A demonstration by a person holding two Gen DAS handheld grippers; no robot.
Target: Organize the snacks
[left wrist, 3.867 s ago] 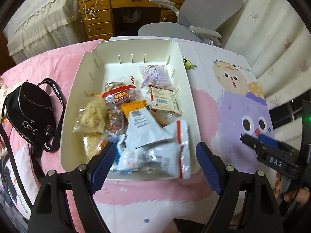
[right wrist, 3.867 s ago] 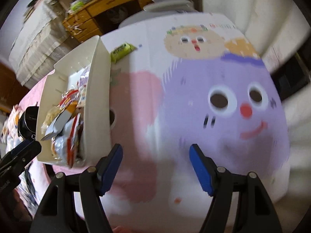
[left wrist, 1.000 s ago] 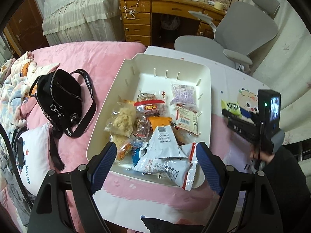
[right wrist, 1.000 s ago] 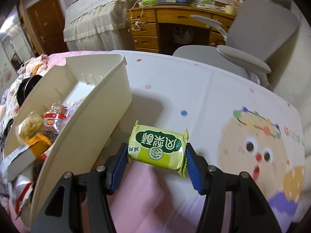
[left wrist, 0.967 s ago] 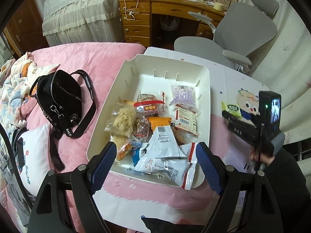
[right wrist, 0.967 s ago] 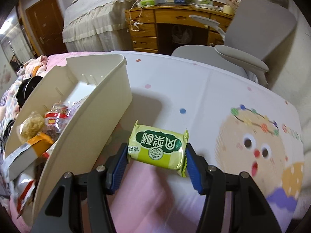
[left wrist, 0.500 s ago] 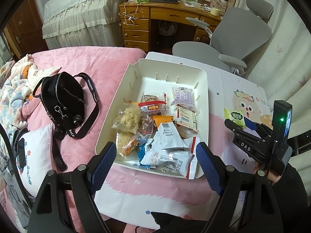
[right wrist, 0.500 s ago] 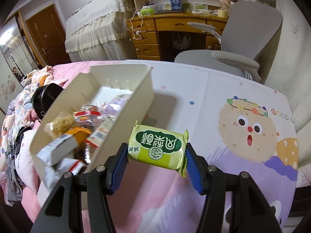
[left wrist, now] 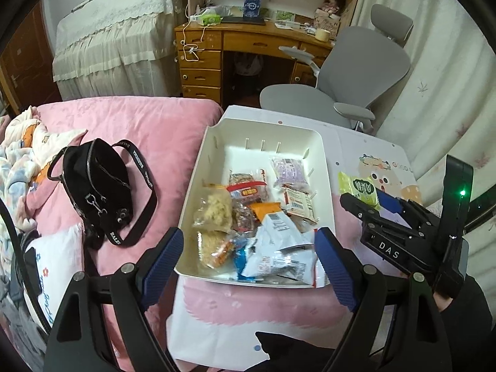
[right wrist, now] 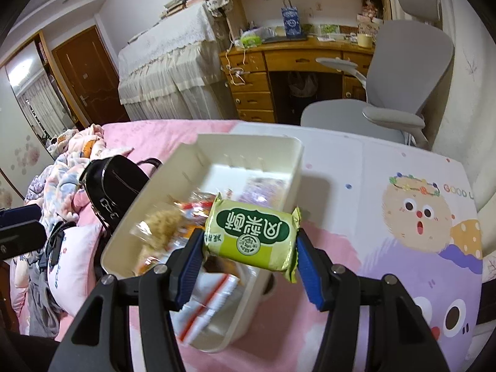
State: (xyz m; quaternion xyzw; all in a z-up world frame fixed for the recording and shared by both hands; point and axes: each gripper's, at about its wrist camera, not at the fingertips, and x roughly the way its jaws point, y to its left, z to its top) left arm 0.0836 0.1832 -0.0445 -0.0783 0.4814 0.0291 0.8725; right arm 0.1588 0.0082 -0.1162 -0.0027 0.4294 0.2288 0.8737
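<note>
while right tool [right wrist: 249,255] clamps green snack pack [right wrist: 251,237], left tool [left wrist: 248,249] agape, "das" on tool

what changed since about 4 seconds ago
The right gripper, empty then, has closed on the green snack that lay on the mat beside the bin, lifted it and carried it up over the bin's edge. The left gripper has pulled back and up, empty; its jaws have just been opening a little. The bin, its snacks and the black bag stayed put.
</note>
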